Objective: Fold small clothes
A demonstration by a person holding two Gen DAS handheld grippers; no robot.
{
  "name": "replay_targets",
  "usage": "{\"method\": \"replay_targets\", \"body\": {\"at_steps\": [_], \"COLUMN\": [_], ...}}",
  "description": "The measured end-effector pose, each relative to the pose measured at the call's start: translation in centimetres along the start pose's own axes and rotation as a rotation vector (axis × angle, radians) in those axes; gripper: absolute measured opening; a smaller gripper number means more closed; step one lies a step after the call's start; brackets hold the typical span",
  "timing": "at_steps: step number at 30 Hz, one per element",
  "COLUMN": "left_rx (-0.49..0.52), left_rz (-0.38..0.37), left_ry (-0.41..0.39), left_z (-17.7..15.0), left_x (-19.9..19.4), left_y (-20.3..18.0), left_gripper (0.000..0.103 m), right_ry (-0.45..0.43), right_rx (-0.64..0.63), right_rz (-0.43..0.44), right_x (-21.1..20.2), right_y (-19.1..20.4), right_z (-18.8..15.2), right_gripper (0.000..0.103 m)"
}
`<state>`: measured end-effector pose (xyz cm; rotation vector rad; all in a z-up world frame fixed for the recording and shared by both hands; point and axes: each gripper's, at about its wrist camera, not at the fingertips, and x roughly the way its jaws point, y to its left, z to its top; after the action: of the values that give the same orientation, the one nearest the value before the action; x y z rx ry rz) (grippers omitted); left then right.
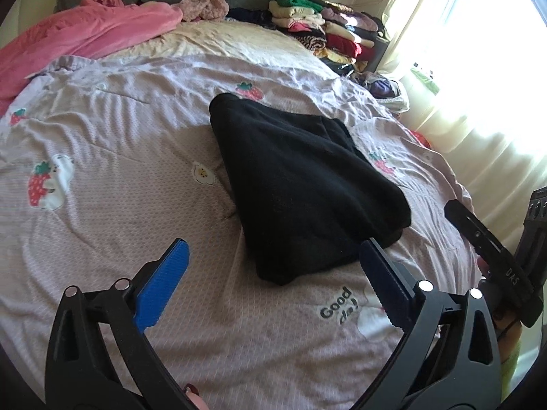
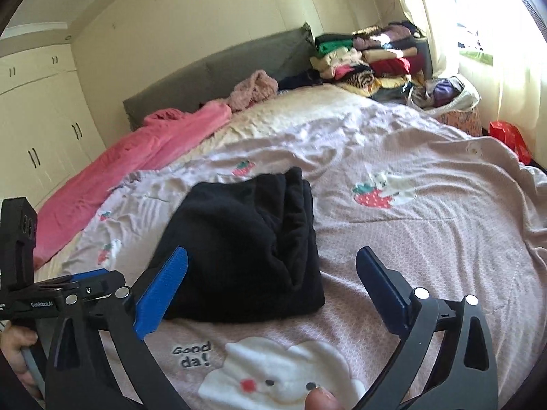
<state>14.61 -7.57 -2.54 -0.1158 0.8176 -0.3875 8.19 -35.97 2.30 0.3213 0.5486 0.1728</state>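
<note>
Blue-padded and black-framed, the left gripper and the right gripper are both hovering low over the bed with fingers spread wide, gripping nothing. Just beyond their tips, the folded black knit garment is lying flat on the pale lilac strawberry-print bedsheet, clear of both tools. Farther back, a crumpled pink blanket is sprawling beside a stack of folded colourful clothes near the grey upholstered headboard.
</note>
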Motion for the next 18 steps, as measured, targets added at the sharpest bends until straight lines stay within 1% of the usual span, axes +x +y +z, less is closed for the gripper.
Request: {"method": "replay_targets", "body": {"at_steps": [3, 9, 18], "left_rx": [0.023, 0.061, 0.073], "left_rz": [0.028, 0.064, 0.100], "left_ry": [-0.019, -0.049, -0.085], "left_z": [-0.4, -1.8, -4.2], "left_x": [-1.4, -3.8, -6.6], "left_y": [-0.3, -0.6, -0.1], "left_gripper": [0.093, 0.093, 0.093], "right_ry": [-0.020, -0.024, -0.049], "right_rx": [0.016, 0.005, -0.072], "right_rz": [0.025, 0.048, 0.028], "right_x": [-1.5, -3.4, -6.2], "right_y": [0.4, 1.5, 4.2], "right_z": [0.2, 0.0, -0.9], "right_gripper": [0.098, 0.098, 0.098]}}
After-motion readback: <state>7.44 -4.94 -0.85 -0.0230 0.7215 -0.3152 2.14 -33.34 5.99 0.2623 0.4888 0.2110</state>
